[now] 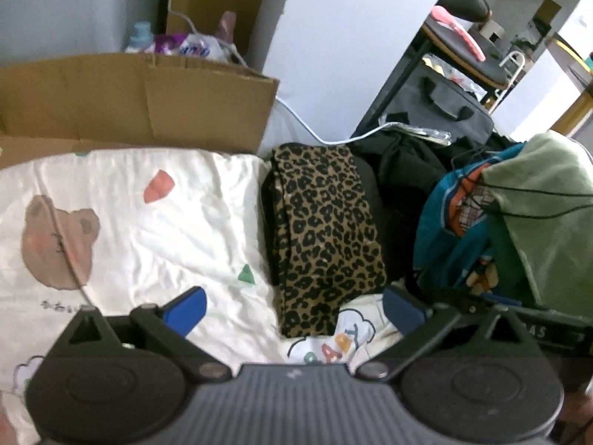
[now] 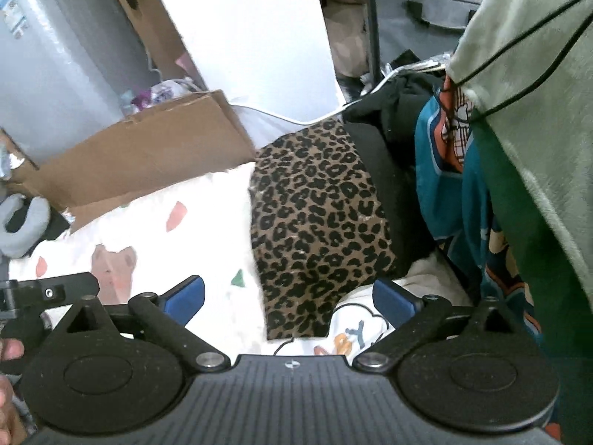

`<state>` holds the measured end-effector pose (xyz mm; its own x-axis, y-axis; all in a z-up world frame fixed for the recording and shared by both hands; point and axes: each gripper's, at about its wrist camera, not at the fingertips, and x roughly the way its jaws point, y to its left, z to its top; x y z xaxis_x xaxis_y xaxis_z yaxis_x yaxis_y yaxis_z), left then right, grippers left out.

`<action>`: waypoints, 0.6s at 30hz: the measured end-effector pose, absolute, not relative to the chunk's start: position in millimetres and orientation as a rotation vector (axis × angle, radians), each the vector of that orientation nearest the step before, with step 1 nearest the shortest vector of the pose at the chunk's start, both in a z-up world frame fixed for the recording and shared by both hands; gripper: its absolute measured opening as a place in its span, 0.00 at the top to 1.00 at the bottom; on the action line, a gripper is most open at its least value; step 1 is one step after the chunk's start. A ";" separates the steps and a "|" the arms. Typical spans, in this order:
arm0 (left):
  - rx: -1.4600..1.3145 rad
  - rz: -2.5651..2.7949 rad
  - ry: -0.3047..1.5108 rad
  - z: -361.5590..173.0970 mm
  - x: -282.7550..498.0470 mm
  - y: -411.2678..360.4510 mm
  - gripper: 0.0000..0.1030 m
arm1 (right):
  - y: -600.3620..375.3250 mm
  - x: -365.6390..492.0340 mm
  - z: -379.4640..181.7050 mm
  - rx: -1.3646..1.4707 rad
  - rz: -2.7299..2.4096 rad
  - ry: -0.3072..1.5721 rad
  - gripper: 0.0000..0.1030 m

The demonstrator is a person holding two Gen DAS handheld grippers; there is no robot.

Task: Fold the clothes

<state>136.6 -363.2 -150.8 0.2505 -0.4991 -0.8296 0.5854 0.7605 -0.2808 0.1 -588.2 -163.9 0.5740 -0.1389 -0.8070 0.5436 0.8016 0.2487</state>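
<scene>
A folded leopard-print garment [image 1: 326,237] [image 2: 318,218] lies on a white bedspread [image 1: 148,230] [image 2: 192,244] printed with bears and small coloured shapes. It rests partly on a black garment [image 1: 374,193] [image 2: 378,170]. My left gripper [image 1: 292,309] hovers above the garment's near end, jaws wide open, nothing between the blue pads [image 1: 189,309]. My right gripper [image 2: 289,300] hangs likewise over the near end, open and empty, blue pads [image 2: 393,302] well apart. The left gripper's frame [image 2: 48,289] and a person's fingers show at the right wrist view's left edge.
A pile of clothes sits to the right: a teal printed garment [image 1: 444,230] [image 2: 452,185] and a green one [image 1: 548,215] [image 2: 537,111]. A cardboard box [image 1: 141,100] [image 2: 148,148] borders the bedspread at the back. A grey bag [image 1: 444,107], a chair [image 1: 467,48] and a white cable [image 1: 315,133] lie beyond.
</scene>
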 end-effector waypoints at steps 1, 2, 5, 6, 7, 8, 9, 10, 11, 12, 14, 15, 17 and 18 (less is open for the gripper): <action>0.093 -0.737 1.087 -143.6 133.5 -360.0 0.01 | -585.1 -3.3 -157.4 0.504 -0.420 0.873 0.03; 0.090 -0.735 1.082 -136.7 130.5 -356.6 0.01 | -582.0 -6.6 -150.9 0.497 -0.419 0.870 0.02; 0.079 -0.733 1.066 -114.9 119.9 -345.1 0.01 | -573.3 -16.8 -132.5 0.479 -0.414 0.862 0.02; 0.077 -0.730 1.059 -107.4 115.7 -340.9 0.01 | -570.5 -20.0 -126.4 0.472 -0.413 0.860 0.02; 0.076 -0.726 1.051 -99.9 111.6 -336.7 0.01 | -567.5 -23.4 -119.8 0.465 -0.411 0.857 0.02; 0.075 -0.721 1.043 -92.5 107.7 -332.3 0.01 | -564.7 -27.0 -113.4 0.459 -0.410 0.853 0.02; 0.073 -0.713 1.039 -85.6 104.1 -327.7 0.00 | -562.7 -30.4 -108.1 0.463 -0.407 0.850 0.02; 0.071 -0.705 1.036 -79.1 100.7 -322.9 0.00 | -561.0 -34.1 -102.3 0.470 -0.402 0.847 0.02; 0.069 -0.697 1.034 -72.3 97.2 -318.0 0.00 | -559.0 -37.6 -96.6 0.474 -0.399 0.845 0.02; 0.069 -0.687 1.034 -65.3 93.6 -312.3 0.00 | -556.5 -40.7 -91.1 0.474 -0.398 0.843 0.02; 0.070 -0.664 1.034 -51.4 86.4 -300.2 0.00 | -551.2 -46.7 -78.9 0.470 -0.394 0.843 0.02; 0.069 -0.657 1.038 -44.8 83.7 -294.6 0.00 | -548.9 -49.2 -72.8 0.472 -0.390 0.843 0.02; 0.060 -0.649 1.047 -31.3 79.6 -283.3 0.00 | -544.3 -54.3 -60.5 0.475 -0.381 0.844 0.02; 0.052 -0.645 1.048 -23.9 77.8 -276.9 0.00 | -541.9 -56.9 -54.4 0.477 -0.377 0.845 0.01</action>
<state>77.8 -276.9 -23.9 0.3340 -0.4700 -0.8170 0.5184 0.8155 -0.2573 -56.9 -541.9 -54.4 0.6096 -0.1285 -0.7822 0.4962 0.8314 0.2501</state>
